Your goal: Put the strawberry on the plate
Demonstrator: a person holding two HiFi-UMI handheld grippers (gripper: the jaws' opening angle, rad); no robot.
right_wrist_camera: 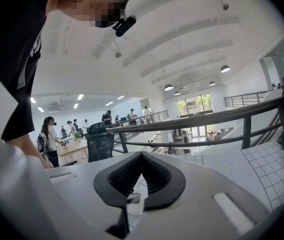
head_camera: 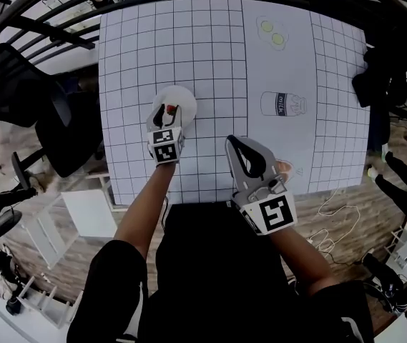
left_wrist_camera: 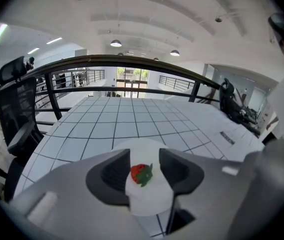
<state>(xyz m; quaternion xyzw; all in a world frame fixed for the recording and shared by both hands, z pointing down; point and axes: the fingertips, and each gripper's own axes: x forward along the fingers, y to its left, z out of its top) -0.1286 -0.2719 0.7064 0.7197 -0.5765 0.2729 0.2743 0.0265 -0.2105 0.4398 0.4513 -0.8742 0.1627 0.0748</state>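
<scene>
The small red strawberry with green leaves already lay on the round white plate, so the job looked done, and the left gripper stood wide open around it while the right gripper was closed on nothing.

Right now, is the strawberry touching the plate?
Touching. The left gripper view shows the strawberry lying on the white plate. The jaws of the left gripper stand apart on either side of it.

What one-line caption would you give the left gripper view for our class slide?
Open left tool straddles a strawberry lying on the white plate, gridded table behind.
</scene>
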